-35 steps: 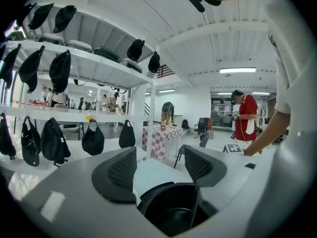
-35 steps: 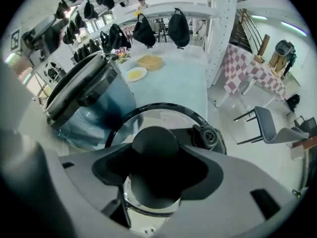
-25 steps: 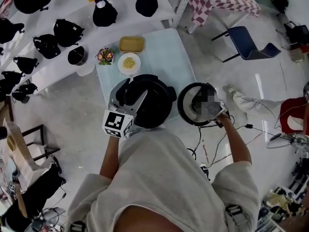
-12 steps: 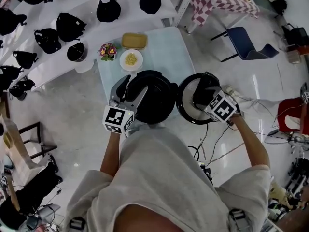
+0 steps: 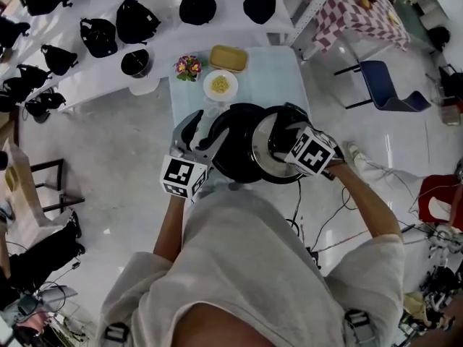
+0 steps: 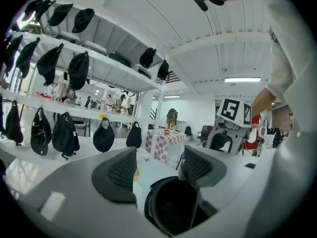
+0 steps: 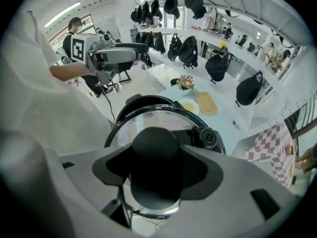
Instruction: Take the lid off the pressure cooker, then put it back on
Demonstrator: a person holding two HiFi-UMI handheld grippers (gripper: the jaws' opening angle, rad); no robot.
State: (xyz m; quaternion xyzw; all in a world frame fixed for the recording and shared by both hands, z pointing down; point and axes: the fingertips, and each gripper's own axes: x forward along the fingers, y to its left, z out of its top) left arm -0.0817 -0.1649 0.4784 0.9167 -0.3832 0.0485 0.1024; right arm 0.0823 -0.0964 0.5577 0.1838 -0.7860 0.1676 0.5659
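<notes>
plate [image 5: 220, 84] | yellow tray [image 5: 228, 57] | flowers [image 5: 189, 66] | blue chair [image 5: 387, 89] | checkered table [image 5: 362, 6] | black bags [image 5: 137, 20]

A big white open hall, half mock shop and half test lab: shelves [image 5: 94, 78] of black bags [image 5: 137, 20] at ten o'clock, a checked-cloth table [image 5: 362, 6] at one, a blue chair [image 5: 391, 89] at two, cables [image 5: 298, 204] on the glossy floor [image 5: 123, 186].

Person wears a pale grey short-sleeved shirt [image 5: 246, 266]. The left gripper [image 5: 204, 131] and right gripper [image 5: 283, 137]: grey bodies, black ribbed pads [image 6: 122, 168], black-and-white marker cubes [image 5: 184, 177].
</notes>
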